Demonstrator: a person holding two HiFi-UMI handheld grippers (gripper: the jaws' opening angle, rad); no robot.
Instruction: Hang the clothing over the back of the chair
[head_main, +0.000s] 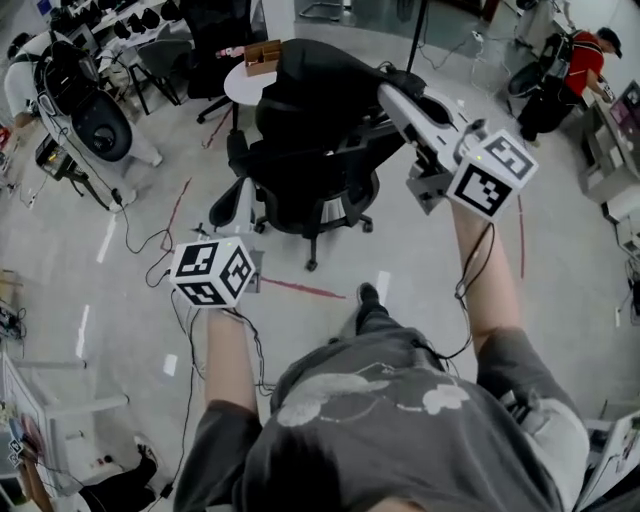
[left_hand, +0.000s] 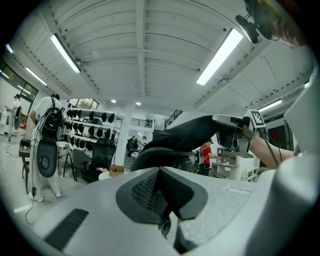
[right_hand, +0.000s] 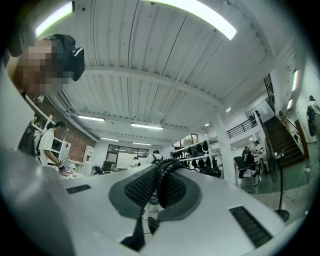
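A black office chair stands on the floor in front of me. Black clothing lies draped over the top of its backrest. My right gripper reaches in from the right and is shut on an edge of that clothing; black fabric shows pinched between the pads of the right gripper. From the left gripper view, the clothing stretches from the right gripper down over the chair back. My left gripper sits low at the chair's left, jaws together and empty.
A round white table with a wooden box stands behind the chair. A person with gear is at the far left, another in red at the far right. Cables and a red tape line cross the floor.
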